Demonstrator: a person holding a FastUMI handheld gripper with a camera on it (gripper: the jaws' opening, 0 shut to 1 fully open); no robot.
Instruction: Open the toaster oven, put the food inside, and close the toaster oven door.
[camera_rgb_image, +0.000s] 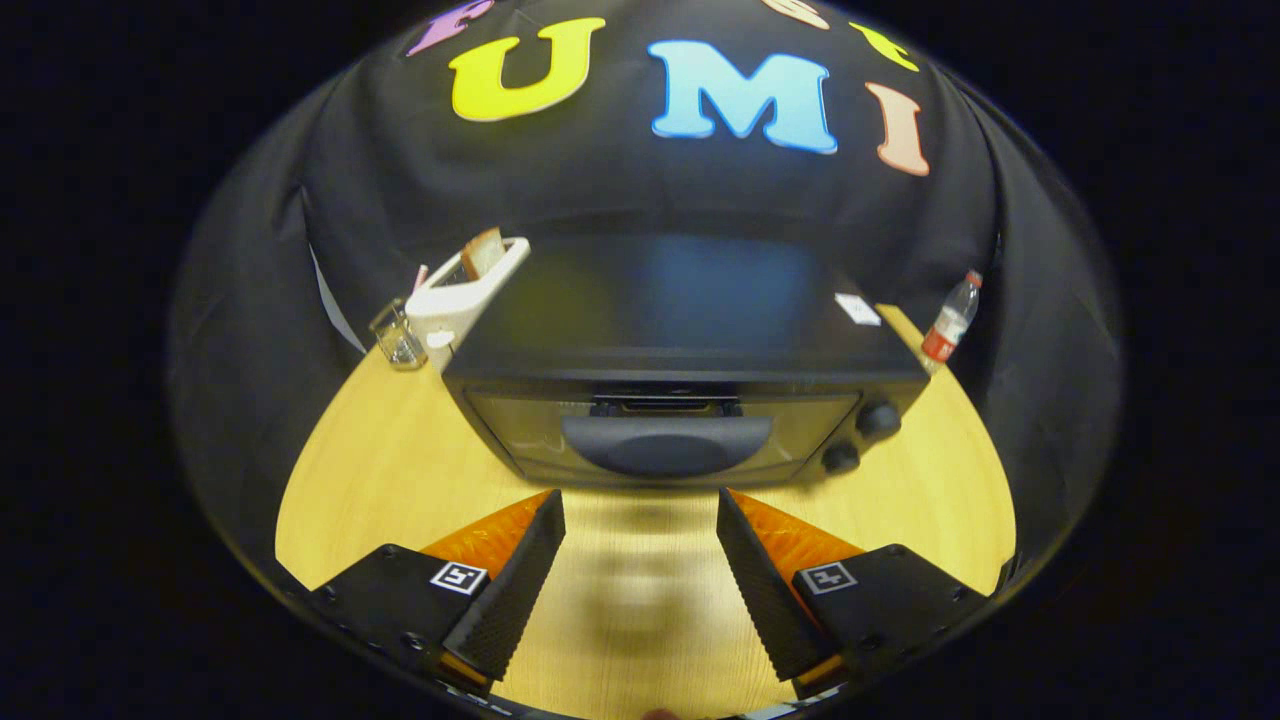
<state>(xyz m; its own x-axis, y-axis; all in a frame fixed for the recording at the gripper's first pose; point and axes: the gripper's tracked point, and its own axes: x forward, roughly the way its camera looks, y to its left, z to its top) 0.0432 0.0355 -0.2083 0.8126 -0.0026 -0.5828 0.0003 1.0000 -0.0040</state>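
Claw (640, 520) spread wide, empty, above bare table (400, 480); oven (680, 400) door handle (667, 443) straight ahead, just beyond fingertips, lying crosswise. Door shut.

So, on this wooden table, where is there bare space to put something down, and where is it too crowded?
Bare wood lies between the open gripper fingers and the toaster oven door, and spreads wide to both sides in front of it. Crowded: the oven's far left corner, where a white toaster and a glass stand close. A bottle stands at the table edge beyond the oven's right side.
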